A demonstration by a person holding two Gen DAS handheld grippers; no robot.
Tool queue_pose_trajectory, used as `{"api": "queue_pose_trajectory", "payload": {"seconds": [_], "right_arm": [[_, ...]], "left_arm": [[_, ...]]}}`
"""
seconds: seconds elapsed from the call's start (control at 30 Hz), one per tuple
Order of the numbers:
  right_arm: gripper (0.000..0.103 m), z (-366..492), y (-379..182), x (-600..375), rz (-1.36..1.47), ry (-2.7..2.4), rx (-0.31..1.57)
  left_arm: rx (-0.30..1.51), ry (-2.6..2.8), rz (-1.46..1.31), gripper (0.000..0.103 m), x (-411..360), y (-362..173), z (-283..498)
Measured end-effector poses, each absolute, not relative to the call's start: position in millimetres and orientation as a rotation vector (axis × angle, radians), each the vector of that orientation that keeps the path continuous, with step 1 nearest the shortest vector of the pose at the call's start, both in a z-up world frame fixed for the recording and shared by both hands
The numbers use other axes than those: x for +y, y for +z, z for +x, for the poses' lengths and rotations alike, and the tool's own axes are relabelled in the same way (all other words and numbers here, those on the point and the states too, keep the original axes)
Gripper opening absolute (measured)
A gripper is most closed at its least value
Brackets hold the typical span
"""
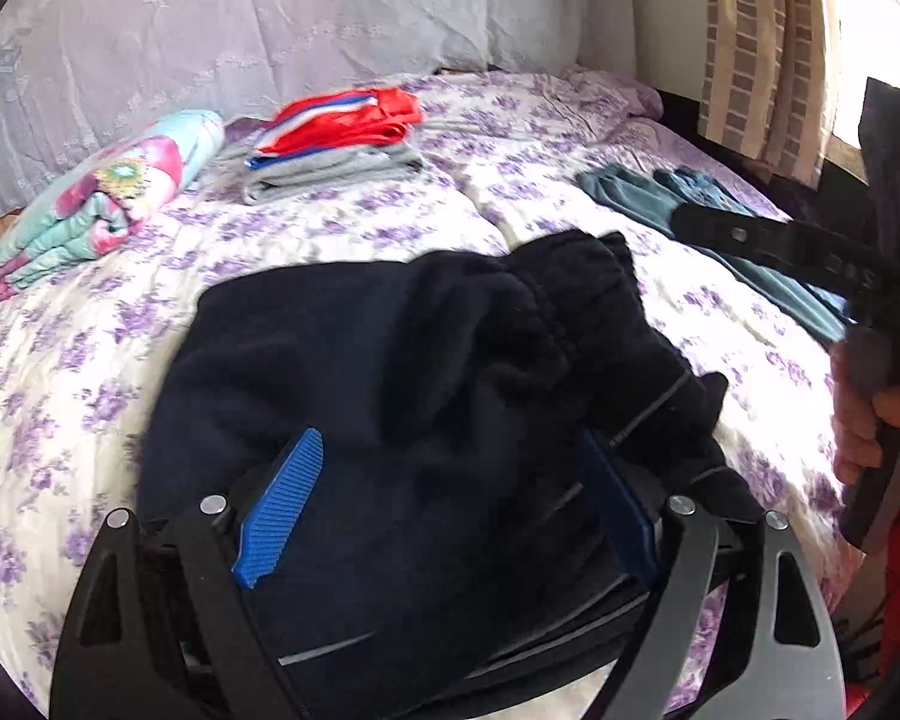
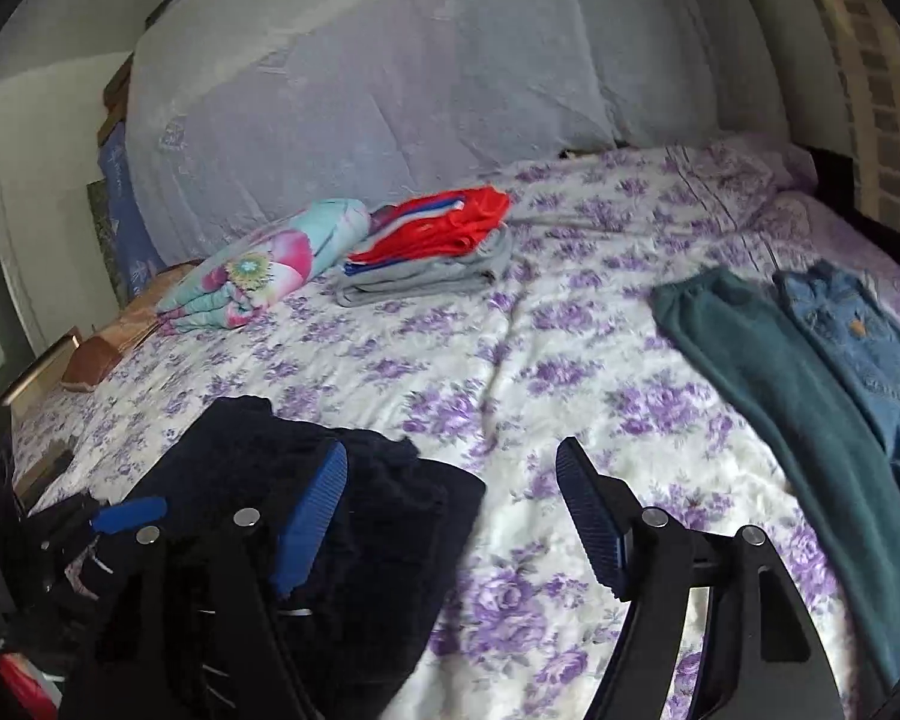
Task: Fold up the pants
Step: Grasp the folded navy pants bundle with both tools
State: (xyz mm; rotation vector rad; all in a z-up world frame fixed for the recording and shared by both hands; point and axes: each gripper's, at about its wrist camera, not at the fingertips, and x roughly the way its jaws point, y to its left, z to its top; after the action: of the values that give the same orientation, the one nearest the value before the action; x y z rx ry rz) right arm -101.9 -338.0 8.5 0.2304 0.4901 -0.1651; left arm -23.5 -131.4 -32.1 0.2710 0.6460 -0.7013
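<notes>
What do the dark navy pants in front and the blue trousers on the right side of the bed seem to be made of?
The dark navy pants look like soft fleece or sweatshirt knit: fuzzy matte surface, gathered elastic waistband. The blue trousers look like denim: faded blue weave, contrasting stitching on a patch pocket.

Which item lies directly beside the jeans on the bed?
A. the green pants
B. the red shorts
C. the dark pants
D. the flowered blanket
A: in the right wrist view the green pants lie flat right alongside the jeans on the bed.
</notes>
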Motion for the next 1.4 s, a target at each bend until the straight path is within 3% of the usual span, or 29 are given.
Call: {"api": "queue_pose_trajectory", "payload": {"seconds": [0.17,0.27,0.33,0.43,0.73,0.9,1.23,1.4], "right_arm": [[0.073,-76,20,-289,0.077,-0.128,0.504],[0.073,-56,-8,-287,0.059,-0.174,0.623],[0.078,-52,-40,-300,0.132,-0.161,0.727],[0.082,-58,-61,-331,0.372,-0.071,0.772],[0.082,-102,9,-275,0.148,-0.118,0.532],[0.083,-70,-49,-261,0.129,-0.106,0.767],[0.083,-98,-35,-272,0.256,-0.08,0.68],[0.09,-105,-30,-309,0.435,-0.108,0.664]], "left_arm": [[0.576,-0.49,0.223,0.084,-89,-5,-4],[0.706,-0.425,0.205,0.085,-76,-21,23],[0.826,-0.435,0.244,0.086,-82,-53,37],[0.799,-0.421,0.18,0.095,-71,-65,33],[0.667,-0.326,0.229,0.093,-57,-29,28],[0.703,-0.249,0.254,0.094,-57,-47,35],[0.667,-0.247,0.253,0.094,-46,-44,18],[0.661,-0.26,0.247,0.094,-42,-41,13]]}}
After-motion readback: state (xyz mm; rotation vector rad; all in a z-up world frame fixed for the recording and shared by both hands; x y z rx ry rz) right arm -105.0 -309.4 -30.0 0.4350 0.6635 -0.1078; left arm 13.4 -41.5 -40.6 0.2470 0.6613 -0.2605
